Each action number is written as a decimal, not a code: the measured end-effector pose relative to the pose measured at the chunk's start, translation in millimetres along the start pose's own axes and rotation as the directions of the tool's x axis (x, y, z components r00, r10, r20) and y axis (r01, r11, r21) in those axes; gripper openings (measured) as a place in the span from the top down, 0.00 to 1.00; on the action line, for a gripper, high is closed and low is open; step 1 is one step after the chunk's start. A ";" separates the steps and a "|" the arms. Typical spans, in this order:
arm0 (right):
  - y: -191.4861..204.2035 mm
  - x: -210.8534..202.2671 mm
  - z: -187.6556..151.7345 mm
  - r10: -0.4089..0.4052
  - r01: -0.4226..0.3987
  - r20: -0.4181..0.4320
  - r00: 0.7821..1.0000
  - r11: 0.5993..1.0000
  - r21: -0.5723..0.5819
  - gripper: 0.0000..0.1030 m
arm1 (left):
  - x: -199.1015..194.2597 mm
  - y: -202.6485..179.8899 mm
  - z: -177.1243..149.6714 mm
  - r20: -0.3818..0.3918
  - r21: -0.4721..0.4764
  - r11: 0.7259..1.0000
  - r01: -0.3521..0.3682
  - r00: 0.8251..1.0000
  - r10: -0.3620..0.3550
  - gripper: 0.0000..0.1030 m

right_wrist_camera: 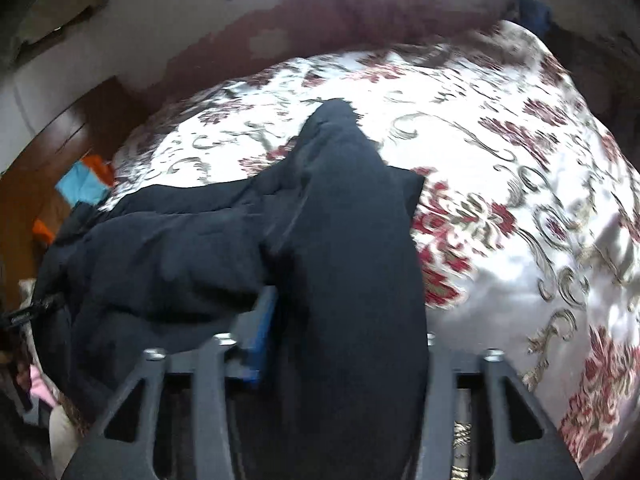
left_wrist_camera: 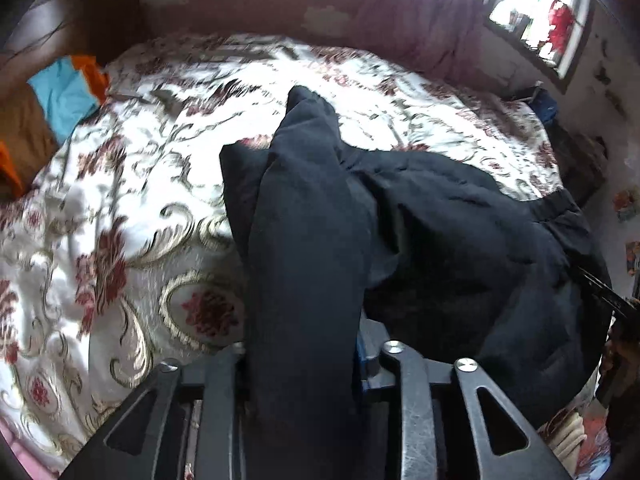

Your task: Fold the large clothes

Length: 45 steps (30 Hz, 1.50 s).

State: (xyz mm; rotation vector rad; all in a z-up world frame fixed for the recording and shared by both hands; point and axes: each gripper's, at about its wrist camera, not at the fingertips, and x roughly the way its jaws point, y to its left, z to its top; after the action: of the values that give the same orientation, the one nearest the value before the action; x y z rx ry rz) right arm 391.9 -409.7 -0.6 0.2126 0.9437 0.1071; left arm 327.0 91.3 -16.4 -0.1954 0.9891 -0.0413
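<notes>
A large black garment (left_wrist_camera: 460, 248) lies bunched on the flowered bedspread (left_wrist_camera: 132, 208). In the left wrist view my left gripper (left_wrist_camera: 304, 360) is shut on a thick fold of it, which drapes over the fingers and hides them. In the right wrist view my right gripper (right_wrist_camera: 344, 344) is shut on another fold of the black garment (right_wrist_camera: 168, 264); the cloth covers the right finger, and the blue pad of the left finger (right_wrist_camera: 260, 332) shows. The garment sags between the two grippers, and the rest spreads to the left over the bedspread (right_wrist_camera: 520, 208).
Blue and orange cloths (left_wrist_camera: 68, 96) lie at the far left by a brown headboard (left_wrist_camera: 80, 20). A pink curtain (left_wrist_camera: 420, 20) hangs beside a bright window (left_wrist_camera: 532, 12). A dark pile (left_wrist_camera: 576, 152) sits at the bed's right edge. The other gripper's black edge (left_wrist_camera: 612, 300) shows at right.
</notes>
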 end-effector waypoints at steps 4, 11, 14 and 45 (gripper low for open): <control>6.7 -12.0 -1.7 -0.048 0.049 0.063 0.997 0.999 -0.011 0.17 | 6.5 10.1 1.4 -0.063 -0.065 0.997 -0.048 0.997 0.044 0.48; 37.8 -48.1 -3.3 -0.056 0.077 0.181 0.982 0.991 -0.112 0.11 | -24.4 3.7 -2.6 0.030 -0.092 0.987 -0.132 0.990 0.135 0.18; 55.4 -67.2 -8.0 -0.039 0.075 0.233 0.972 0.986 -0.149 0.10 | -40.5 -9.0 -5.0 0.075 -0.060 0.989 -0.138 0.987 0.142 0.16; 132.9 -221.1 -113.5 0.142 -0.011 0.566 0.812 0.973 -0.229 0.02 | -201.2 -116.1 -113.4 0.607 0.125 0.990 -0.060 0.794 -0.029 0.00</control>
State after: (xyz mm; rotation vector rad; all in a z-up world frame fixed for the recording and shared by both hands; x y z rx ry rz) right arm 171.0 -305.7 140.1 0.0708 0.3031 0.2062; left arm 128.1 -14.4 110.5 -0.0611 0.3337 -0.0284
